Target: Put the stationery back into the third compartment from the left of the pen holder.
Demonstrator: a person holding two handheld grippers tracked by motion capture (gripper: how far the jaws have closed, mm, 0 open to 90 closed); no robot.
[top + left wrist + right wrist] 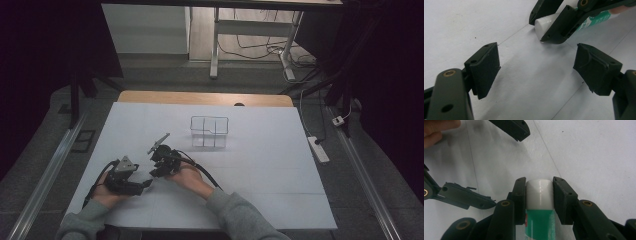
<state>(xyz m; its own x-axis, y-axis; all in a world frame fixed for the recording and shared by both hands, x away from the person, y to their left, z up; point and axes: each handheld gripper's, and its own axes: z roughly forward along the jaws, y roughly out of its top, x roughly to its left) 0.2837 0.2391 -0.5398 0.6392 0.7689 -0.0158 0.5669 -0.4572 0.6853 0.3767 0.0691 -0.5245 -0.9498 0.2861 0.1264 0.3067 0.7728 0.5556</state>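
Note:
My right gripper (539, 182) is shut on a tube (539, 195) with a white cap and a green body; the jaws clamp the cap from both sides. In the left gripper view the same tube (543, 23) sits at the top, cap towards me, inside the right gripper (540, 30). My left gripper (536, 68) stands open, its two pads wide apart over bare white table, a little short of the cap. From the high view both grippers sit at the near left, the left gripper (145, 184) facing the right gripper (156, 171) almost tip to tip.
A clear divided box (209, 131) stands at mid-table, beyond the grippers. White sheeting (270, 170) covers the table, with a wooden edge (205, 98) at the far side. A power strip (318, 149) and cables lie on the floor to the right.

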